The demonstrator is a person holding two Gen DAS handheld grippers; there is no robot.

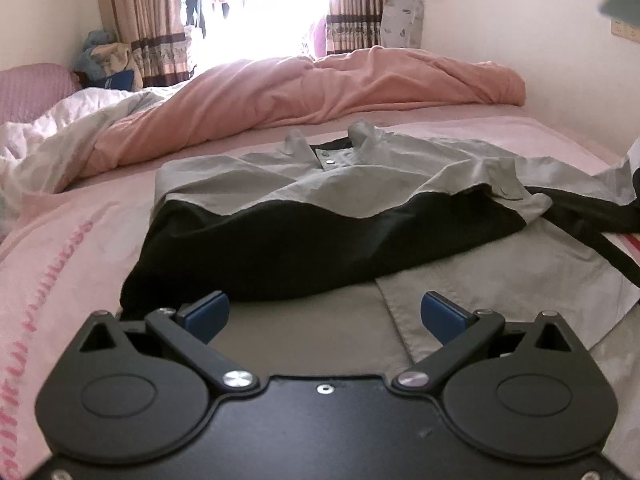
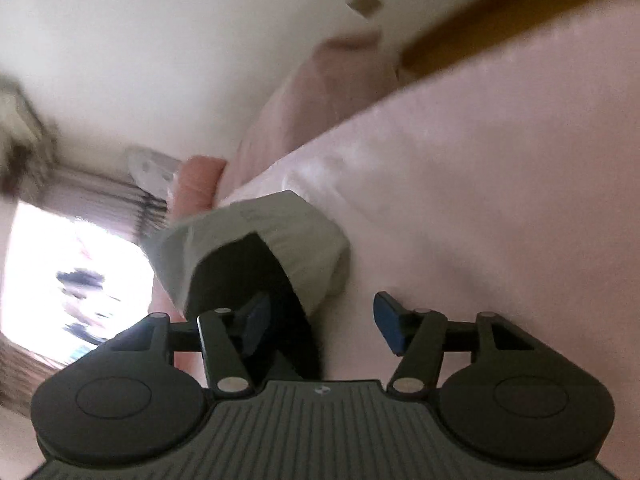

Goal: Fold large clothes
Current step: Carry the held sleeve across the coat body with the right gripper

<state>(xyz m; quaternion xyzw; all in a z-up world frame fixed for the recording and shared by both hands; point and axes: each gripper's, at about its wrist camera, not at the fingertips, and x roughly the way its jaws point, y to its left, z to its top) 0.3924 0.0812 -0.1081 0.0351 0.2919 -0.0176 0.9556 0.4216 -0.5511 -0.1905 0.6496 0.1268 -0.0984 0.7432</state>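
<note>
A grey and black shirt (image 1: 320, 208) lies on the pink bed sheet (image 1: 72, 248), collar towards the window, with one side folded over so the black lining shows. My left gripper (image 1: 325, 314) is open and empty, low over the shirt's near grey hem. In the right wrist view the camera is rolled and blurred. My right gripper (image 2: 320, 320) is open, with a grey sleeve end (image 2: 280, 240) with black lining just in front of its left finger (image 2: 256, 320). I cannot tell if the cloth touches the finger.
A bunched salmon duvet (image 1: 320, 88) and a white quilt (image 1: 52, 136) lie across the far side of the bed. A wall (image 1: 520, 40) runs along the right edge. Curtains (image 1: 160, 20) frame a bright window. The sleeve trails off to the right (image 1: 592, 200).
</note>
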